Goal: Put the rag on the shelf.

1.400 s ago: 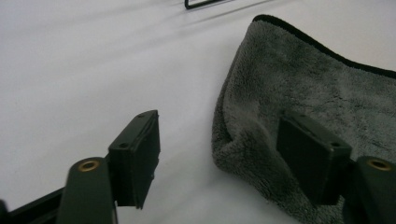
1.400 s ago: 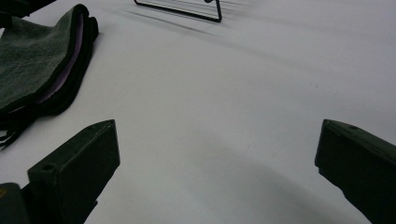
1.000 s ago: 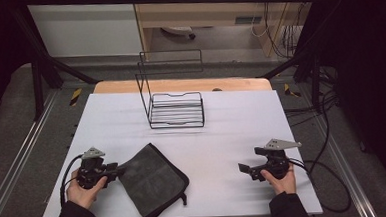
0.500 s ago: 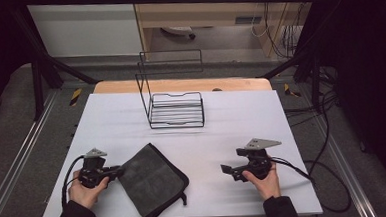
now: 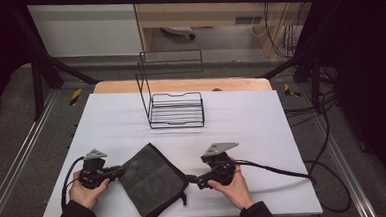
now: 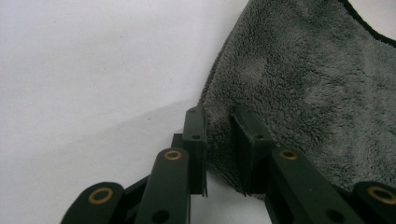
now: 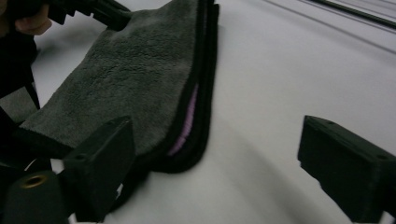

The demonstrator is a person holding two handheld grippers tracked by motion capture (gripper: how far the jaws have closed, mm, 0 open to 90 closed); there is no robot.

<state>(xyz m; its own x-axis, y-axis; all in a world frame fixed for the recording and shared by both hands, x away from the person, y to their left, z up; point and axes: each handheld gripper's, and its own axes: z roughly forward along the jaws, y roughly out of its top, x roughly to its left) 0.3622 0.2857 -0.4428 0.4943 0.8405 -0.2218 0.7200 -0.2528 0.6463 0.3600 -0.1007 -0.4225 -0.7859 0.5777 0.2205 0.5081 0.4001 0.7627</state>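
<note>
A folded dark grey towel [image 5: 149, 178] lies on the white table [image 5: 261, 120] near its front edge. My left gripper [image 5: 118, 170] lies at the towel's left edge. In the left gripper view its jaws [image 6: 219, 140] have just been closing and now pinch the fuzzy towel [image 6: 303, 84] edge between the pads. My right gripper [image 5: 192, 179] points left at the towel's right corner. Its jaws [image 7: 217, 144] stand wide apart and have just been closing a little. The towel [image 7: 130, 74] corner, with a purple strip in the fold, lies just ahead by the left jaw, untouched.
A black wire rack [image 5: 176, 109] with a tall side frame stands at the table's back middle. The right gripper's cable [image 5: 284, 169] trails across the table to the right. A wooden board edge [image 5: 179, 84] shows behind the white sheet.
The right hand has slid left across the table to the towel's right corner. The left hand has stayed at the towel's left edge.
</note>
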